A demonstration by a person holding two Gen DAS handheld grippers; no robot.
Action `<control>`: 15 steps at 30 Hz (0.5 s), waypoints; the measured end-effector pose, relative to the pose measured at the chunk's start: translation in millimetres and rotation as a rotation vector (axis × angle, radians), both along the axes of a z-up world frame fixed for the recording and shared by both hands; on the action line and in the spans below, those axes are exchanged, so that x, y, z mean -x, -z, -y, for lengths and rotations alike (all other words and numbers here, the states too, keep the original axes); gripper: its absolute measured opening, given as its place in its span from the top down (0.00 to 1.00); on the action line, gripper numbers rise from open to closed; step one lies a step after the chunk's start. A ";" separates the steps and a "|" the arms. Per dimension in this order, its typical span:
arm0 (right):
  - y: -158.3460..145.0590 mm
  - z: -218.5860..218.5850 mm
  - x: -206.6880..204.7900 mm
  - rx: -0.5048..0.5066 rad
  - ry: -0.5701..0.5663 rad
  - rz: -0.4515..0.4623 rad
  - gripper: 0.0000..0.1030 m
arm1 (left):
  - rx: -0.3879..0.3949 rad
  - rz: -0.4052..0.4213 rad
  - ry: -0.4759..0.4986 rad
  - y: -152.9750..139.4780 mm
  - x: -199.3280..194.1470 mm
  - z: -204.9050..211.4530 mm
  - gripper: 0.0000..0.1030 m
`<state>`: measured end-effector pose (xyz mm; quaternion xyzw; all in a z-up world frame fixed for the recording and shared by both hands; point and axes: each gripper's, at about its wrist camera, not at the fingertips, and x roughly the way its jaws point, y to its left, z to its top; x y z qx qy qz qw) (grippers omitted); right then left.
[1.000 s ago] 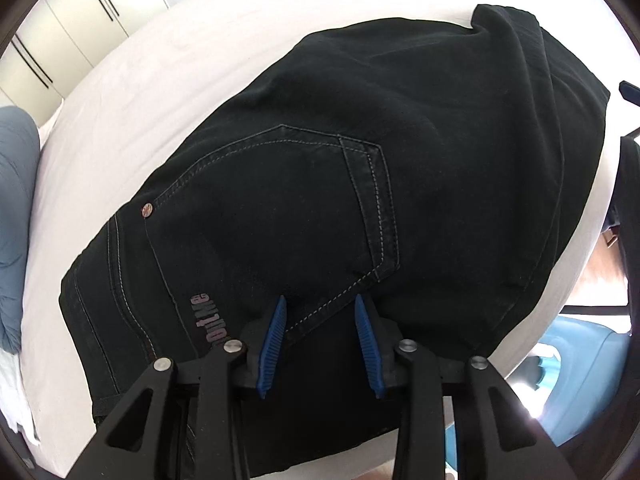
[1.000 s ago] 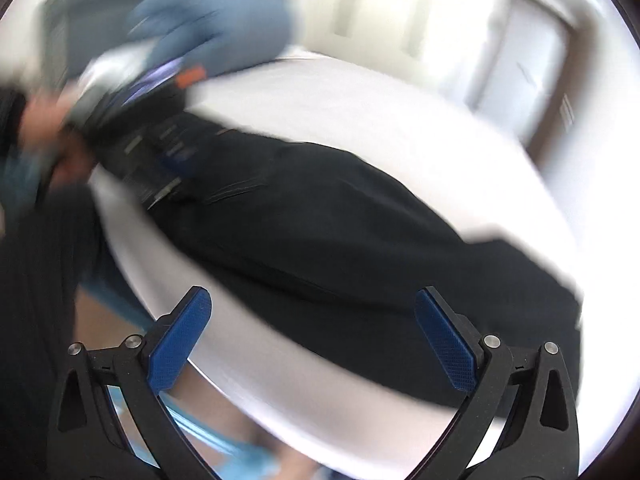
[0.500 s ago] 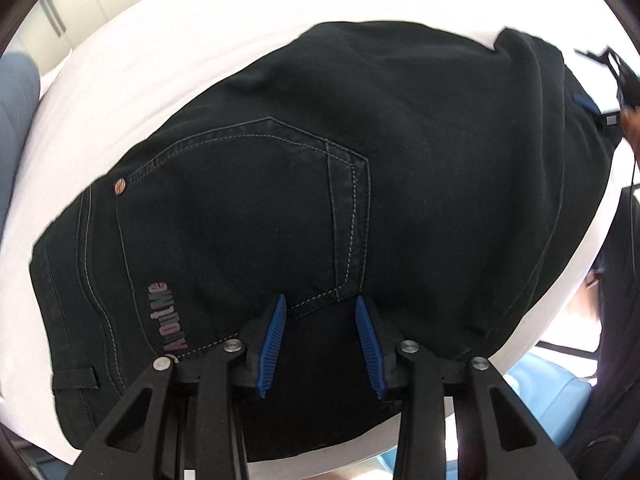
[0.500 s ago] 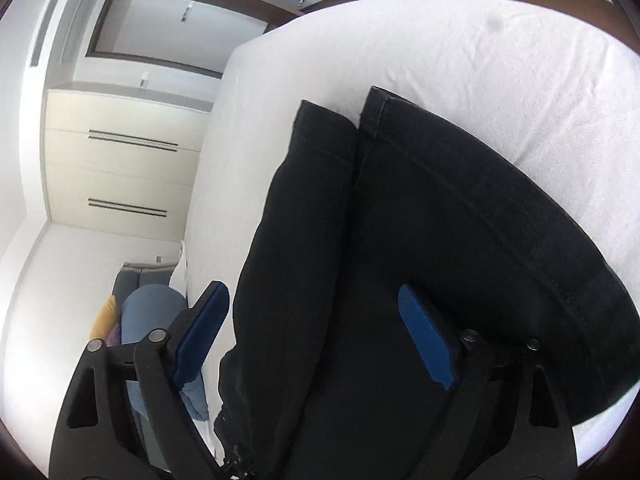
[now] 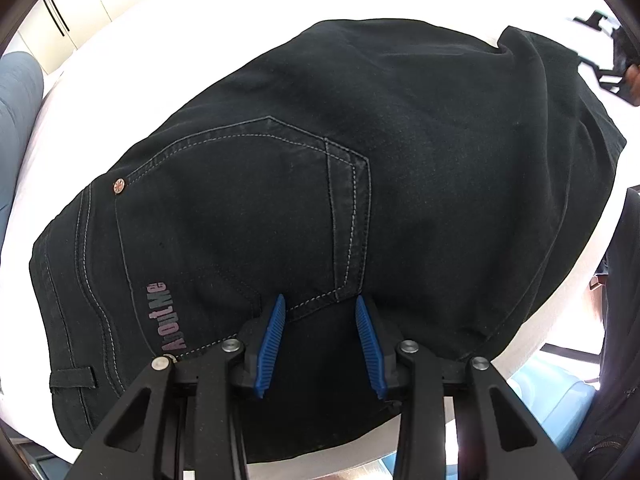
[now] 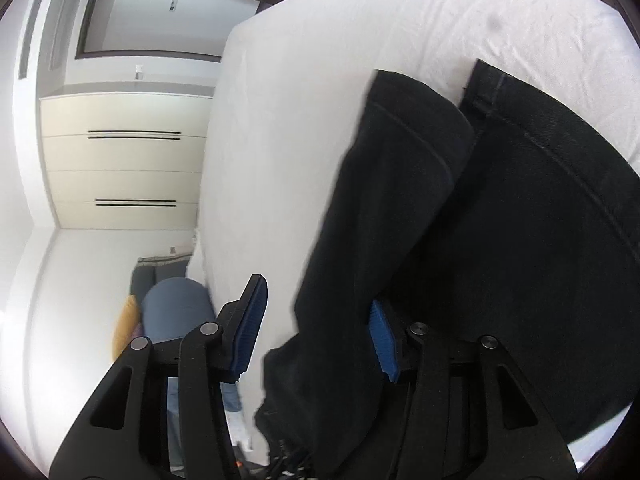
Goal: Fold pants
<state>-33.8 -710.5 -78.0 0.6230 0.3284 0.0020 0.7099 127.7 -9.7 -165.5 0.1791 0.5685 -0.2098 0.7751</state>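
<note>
Black pants (image 5: 360,184) spread flat across white bed (image 6: 320,100), cuffs at far end. Left gripper (image 5: 320,338) part-open over back pocket (image 5: 248,216), gripping nothing; right gripper (image 6: 316,330) closing around leg edge, not yet pinching. Risk: catching one layer only, skewing fold.

We see black denim pants (image 5: 400,152) with pale grey stitching; a plain white bedsheet (image 6: 288,128); blue ribbed gripper pads (image 5: 276,336).
</note>
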 end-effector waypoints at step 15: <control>-86.9 25.6 62.4 0.305 0.195 -0.042 0.20 | -0.001 0.010 0.000 -3.7 6.8 -10.7 0.62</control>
